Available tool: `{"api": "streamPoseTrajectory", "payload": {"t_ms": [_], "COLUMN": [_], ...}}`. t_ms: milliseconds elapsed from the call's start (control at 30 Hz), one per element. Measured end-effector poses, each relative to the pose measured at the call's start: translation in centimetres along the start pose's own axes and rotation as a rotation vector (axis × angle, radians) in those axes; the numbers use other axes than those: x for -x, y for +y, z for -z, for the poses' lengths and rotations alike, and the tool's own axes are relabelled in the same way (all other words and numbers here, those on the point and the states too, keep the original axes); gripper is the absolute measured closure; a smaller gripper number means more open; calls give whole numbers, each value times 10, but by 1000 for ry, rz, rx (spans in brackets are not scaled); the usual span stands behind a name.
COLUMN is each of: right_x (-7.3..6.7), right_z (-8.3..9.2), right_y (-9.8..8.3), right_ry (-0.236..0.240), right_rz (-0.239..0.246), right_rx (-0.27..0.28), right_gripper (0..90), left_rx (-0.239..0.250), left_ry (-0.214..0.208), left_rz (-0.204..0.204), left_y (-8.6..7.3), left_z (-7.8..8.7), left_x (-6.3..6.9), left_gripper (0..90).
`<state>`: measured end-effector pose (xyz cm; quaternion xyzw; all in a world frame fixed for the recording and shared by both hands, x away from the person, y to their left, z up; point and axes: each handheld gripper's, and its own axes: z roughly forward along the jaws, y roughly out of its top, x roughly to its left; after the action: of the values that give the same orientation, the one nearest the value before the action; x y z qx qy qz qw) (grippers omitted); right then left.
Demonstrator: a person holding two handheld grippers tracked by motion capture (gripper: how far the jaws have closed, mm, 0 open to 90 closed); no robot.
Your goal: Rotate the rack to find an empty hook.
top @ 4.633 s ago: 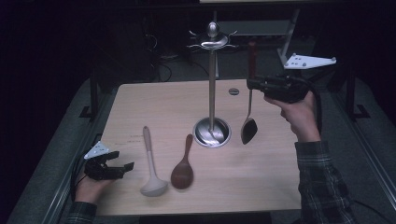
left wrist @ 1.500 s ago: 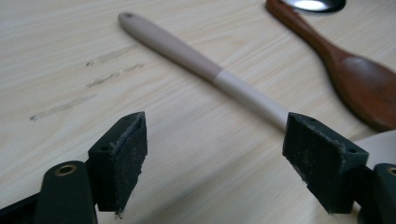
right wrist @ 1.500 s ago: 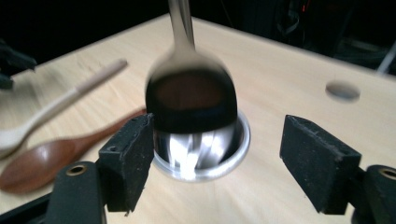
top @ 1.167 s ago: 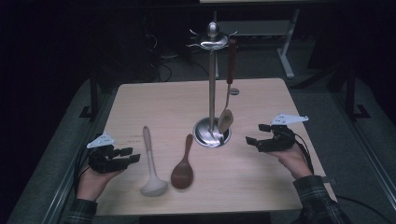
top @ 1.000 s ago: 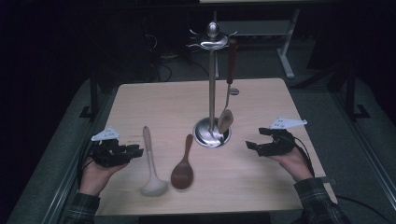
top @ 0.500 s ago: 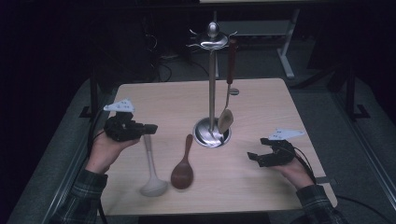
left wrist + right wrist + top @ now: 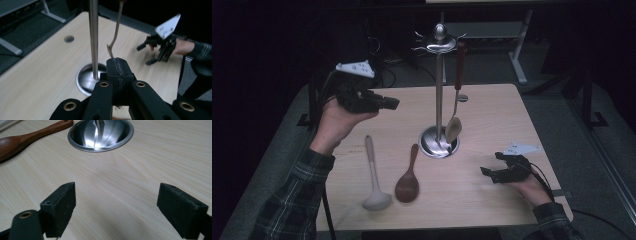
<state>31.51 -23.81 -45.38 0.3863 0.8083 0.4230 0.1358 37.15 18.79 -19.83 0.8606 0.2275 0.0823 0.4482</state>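
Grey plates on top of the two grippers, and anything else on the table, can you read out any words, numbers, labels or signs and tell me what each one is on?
No readable text anywhere.
Grey plate on the left gripper: small dark dots, no letters or numbers.
Grey plate on the right gripper: likewise dark dots, seen in the left gripper view.
White ladle, brown wooden spoon, metal stand, hanging spoon and table: no label, brand or sign to be seen.

A pale wood-grain table [image 7: 492, 200] is seen, with a silver metal stand [image 7: 439, 100], a dark brown wooden spoon [image 7: 408, 182] and a cream-white ladle [image 7: 373, 175]. Both black grippers [image 7: 387, 104] [image 7: 493, 173] are topped by grey plates, and green plaid sleeves [image 7: 294, 205] are worn.
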Motion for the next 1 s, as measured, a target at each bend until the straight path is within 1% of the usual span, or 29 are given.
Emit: {"api": "streamPoseTrajectory", "payload": {"t_ms": [67, 100, 133, 167, 233, 333, 367, 400, 433, 467, 500, 533, 567, 667, 733, 800, 833, 867, 933, 1000], "right_x": [-1, -1, -1, -2, -1, -1, -1, -1, -1, -1, -1, -1, -1, -1, -2, -2, -2, -2, -2, -1], "right_z": [-1, -2, -2, -2, -3, -1, -1, 0, 0, 0, 0, 0, 0, 0, 0, 0, 0, 1, 1, 2], "right_y": [0, 0, 0, -1, -1, 0, 0, 1, 1, 1, 1, 1, 1, 0, 0, 0, 0, 0, 0, -1], "right_ry": [-2, -3, -3, -4, -4, -8, -8, -8, -8, -12, -14, -15, -15, -15, -14, -16, -15, -15, -16, -21], "right_rz": [2, 2, 5, 10, 11, -7, -6, -7, -7, -4, -4, -7, -11, -8, -7, -7, -9, -11, -14, -14], "right_rx": [-5, -9, -11, -12, -10, -3, 3, 7, 7, 13, 14, 14, 15, 16, 13, 15, 16, 17, 17, 20], "right_gripper": [145, 146, 146, 145, 146, 146, 146, 146, 146, 147, 148, 148, 148, 148, 148, 148, 148, 148, 148, 148], "left_rx": [11, 19, 25, 25, 39, 48, 48, 52, 52, 54, 54, 51, 51, 38, 36, 29, 29, 33, 37, 37], "left_ry": [-5, -7, -4, -4, -9, -17, -17, -15, -15, -5, -5, 2, 2, 30, 39, 57, 57, 54, 49, 54], "left_rz": [-7, -16, -22, -22, -29, -42, -42, -43, -43, -48, -48, -56, -56, -68, -62, -55, -55, -42, -35, -34], "left_y": [16, 28, 36, 36, 48, 70, 70, 78, 78, 86, 86, 94, 94, 104, 108, 110, 110, 110, 110, 110], "left_z": [1, 3, 4, 4, 6, 7, 7, 6, 6, 5, 5, 4, 4, 2, 0, -2, -2, -3, -3, -3], "left_x": [0, 0, 0, 0, 1, 0, 0, -1, -1, -2, -2, -3, -3, -4, -7, -11, -11, -15, -17, -18], "left_gripper": [899, 899, 900, 900, 899, 899, 899, 899, 899, 899, 899, 899, 899, 899, 899, 899, 899, 899, 899, 899]}}
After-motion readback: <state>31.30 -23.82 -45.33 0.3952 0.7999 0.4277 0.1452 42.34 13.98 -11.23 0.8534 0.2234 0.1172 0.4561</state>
